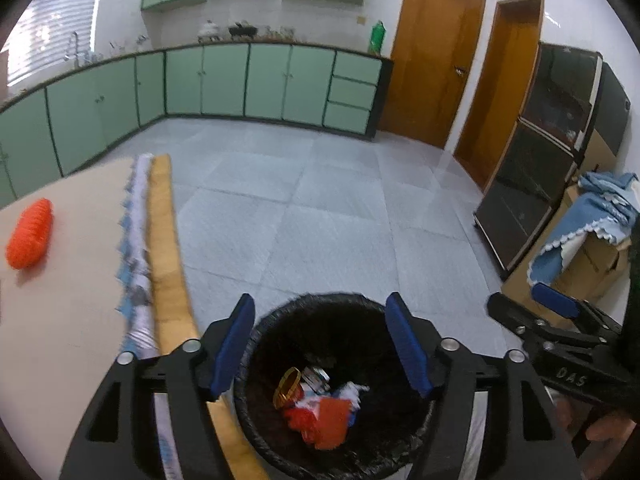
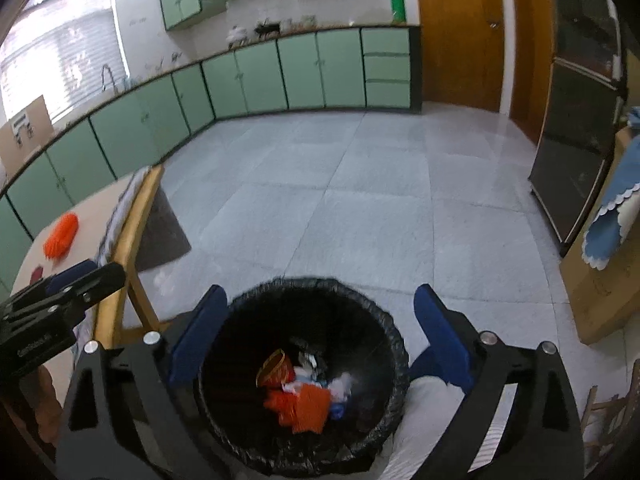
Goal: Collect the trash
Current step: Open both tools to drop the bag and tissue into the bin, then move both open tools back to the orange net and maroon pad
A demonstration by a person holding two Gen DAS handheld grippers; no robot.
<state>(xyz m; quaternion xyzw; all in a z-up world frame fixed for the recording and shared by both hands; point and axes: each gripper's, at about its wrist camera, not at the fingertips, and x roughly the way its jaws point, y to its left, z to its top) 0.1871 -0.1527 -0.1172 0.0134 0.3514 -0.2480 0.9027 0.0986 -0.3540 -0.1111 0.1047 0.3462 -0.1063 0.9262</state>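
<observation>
A black-lined trash bin (image 1: 320, 312) stands on the floor beside the table and holds several wrappers, red, orange and white (image 1: 324, 412). My left gripper (image 1: 322, 344) is open and empty above the bin. My right gripper (image 2: 320, 336) is also open and empty above the same bin (image 2: 304, 292), with the trash (image 2: 304, 392) below it. The right gripper shows at the right edge of the left wrist view (image 1: 556, 312). The left gripper shows at the left edge of the right wrist view (image 2: 80, 280). An orange crumpled item (image 1: 30, 234) lies on the table; it also shows in the right wrist view (image 2: 62, 236).
The table (image 1: 72, 280) with a wooden edge (image 1: 168, 260) is to the left. Green cabinets (image 1: 224, 80) line the far wall. A dark cabinet (image 1: 540, 160) and a cardboard box with blue cloth (image 1: 592, 236) stand at the right. Grey tiled floor (image 1: 340, 200) lies ahead.
</observation>
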